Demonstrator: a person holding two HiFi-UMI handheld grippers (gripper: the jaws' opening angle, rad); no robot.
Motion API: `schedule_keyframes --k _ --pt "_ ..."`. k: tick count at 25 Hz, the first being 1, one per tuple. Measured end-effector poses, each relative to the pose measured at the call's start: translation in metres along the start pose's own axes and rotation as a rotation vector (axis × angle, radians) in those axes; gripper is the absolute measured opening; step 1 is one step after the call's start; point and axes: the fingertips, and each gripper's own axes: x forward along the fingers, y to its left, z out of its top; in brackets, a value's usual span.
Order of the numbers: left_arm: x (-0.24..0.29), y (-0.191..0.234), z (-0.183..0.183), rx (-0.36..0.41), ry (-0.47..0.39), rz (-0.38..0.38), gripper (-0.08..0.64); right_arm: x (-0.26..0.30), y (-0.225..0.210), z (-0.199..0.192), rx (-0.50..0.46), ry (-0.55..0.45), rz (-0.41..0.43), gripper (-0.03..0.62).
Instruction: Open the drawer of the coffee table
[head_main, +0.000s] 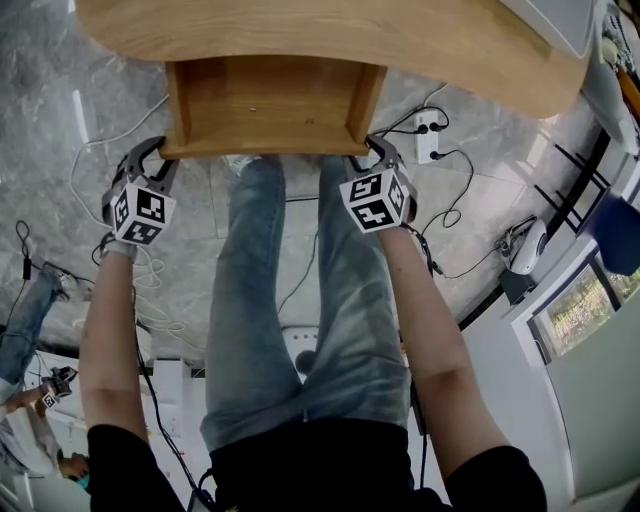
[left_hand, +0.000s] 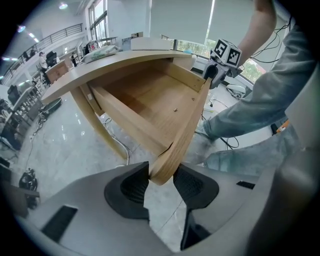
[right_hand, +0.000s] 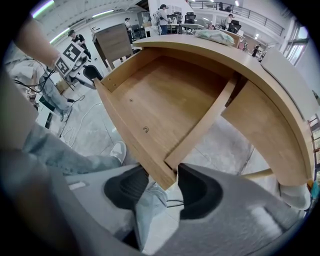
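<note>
The wooden drawer (head_main: 265, 100) stands pulled out from under the coffee table's curved top (head_main: 420, 45); it holds nothing. My left gripper (head_main: 160, 150) is at the left corner of the drawer front, my right gripper (head_main: 372, 150) at the right corner, both pointing steeply down. In the left gripper view the drawer front's end (left_hand: 187, 130) sits between the left gripper's (left_hand: 161, 180) pads, touching both. In the right gripper view the front's other corner (right_hand: 150, 160) sits between the right gripper's (right_hand: 164, 187) pads in the same way.
The person's jeans-clad legs (head_main: 290, 300) stand right behind the drawer. A white power strip (head_main: 428, 137) and loose cables (head_main: 150, 270) lie on the marble floor. A white device (head_main: 528, 250) sits at the right; another person (head_main: 30, 400) is at the lower left.
</note>
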Motion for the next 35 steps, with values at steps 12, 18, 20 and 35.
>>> schedule_keyframes --k 12,18,20,35 --pt "-0.034 -0.003 0.007 -0.185 0.047 0.115 0.155 -0.060 -0.011 0.025 -0.059 -0.081 0.079 0.198" --pt "-0.089 -0.001 0.035 -0.365 -0.029 0.233 0.083 -0.119 -0.023 0.066 -0.104 -0.194 0.108 0.169" --pt "-0.113 0.001 0.055 -0.423 -0.078 0.274 0.058 -0.141 -0.027 0.083 -0.136 -0.231 0.115 0.154" --pt "-0.284 -0.030 0.181 -0.751 -0.393 0.403 0.014 -0.306 -0.033 0.187 -0.293 -0.482 0.181 -0.003"
